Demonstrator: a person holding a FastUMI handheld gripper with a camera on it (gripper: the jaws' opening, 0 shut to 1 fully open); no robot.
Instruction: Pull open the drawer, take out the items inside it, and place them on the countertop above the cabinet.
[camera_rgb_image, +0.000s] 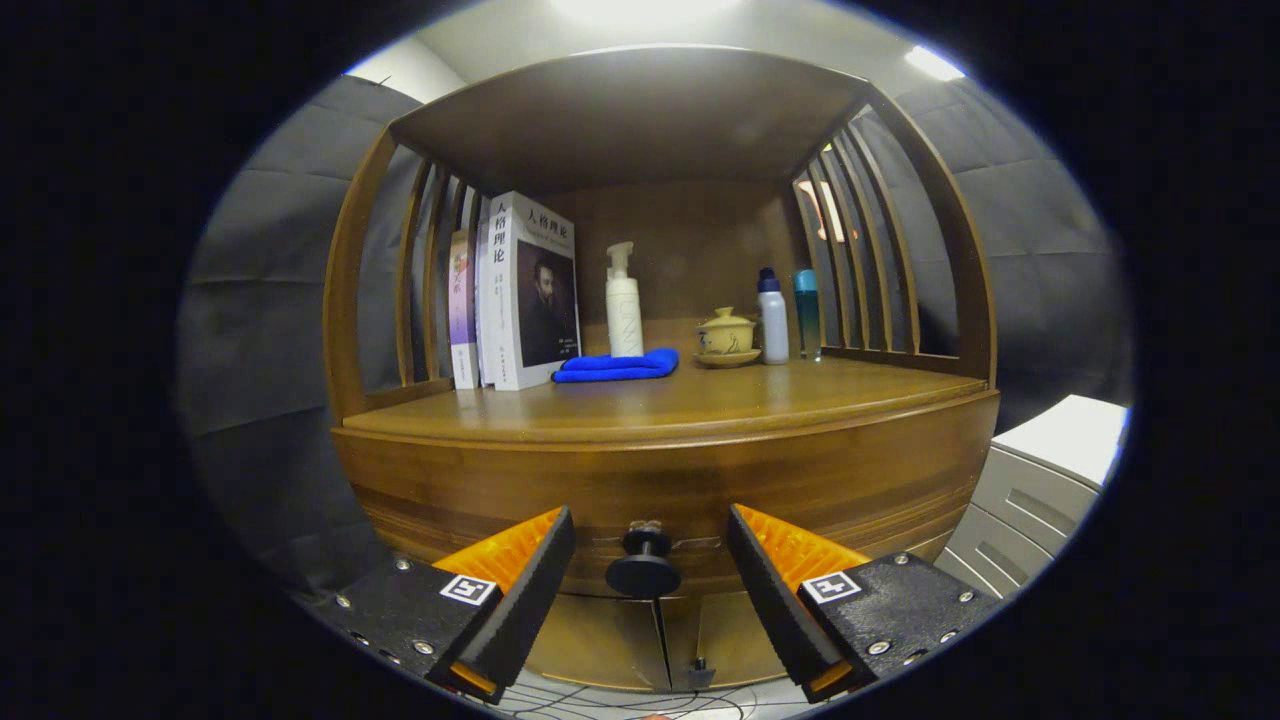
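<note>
The gripper (650, 570) stands spread wide, its two fingers apart and pressing on nothing, with the dark round knob (643, 572) of the drawer (660, 490) sitting between the fingertips and touching neither. That centring looks deliberate: with the knob midway, the fingers could close on its narrow stem evenly and pull straight back, not at a slant. The drawer front is flush with the cabinet's curved face, so it appears fully closed, and whatever lies inside is hidden. Above it, the countertop (700, 405) has a broad bare strip of wood along its front edge, which seems the natural landing place for the items. Further back the shelf is crowded: books (525, 290) stand upright against the slatted side on one end, a folded blue cloth (618, 366) lies in front of a white pump bottle (624, 305), and a small lidded cup (727, 336) on its saucer sits beside two bottles (787, 315) near the other slatted side. The roof board and the slats box in the shelf, so reaching in will likely have to come from the front. Below the drawer, two cabinet doors (655, 630) meet at a seam just under the knob.
</note>
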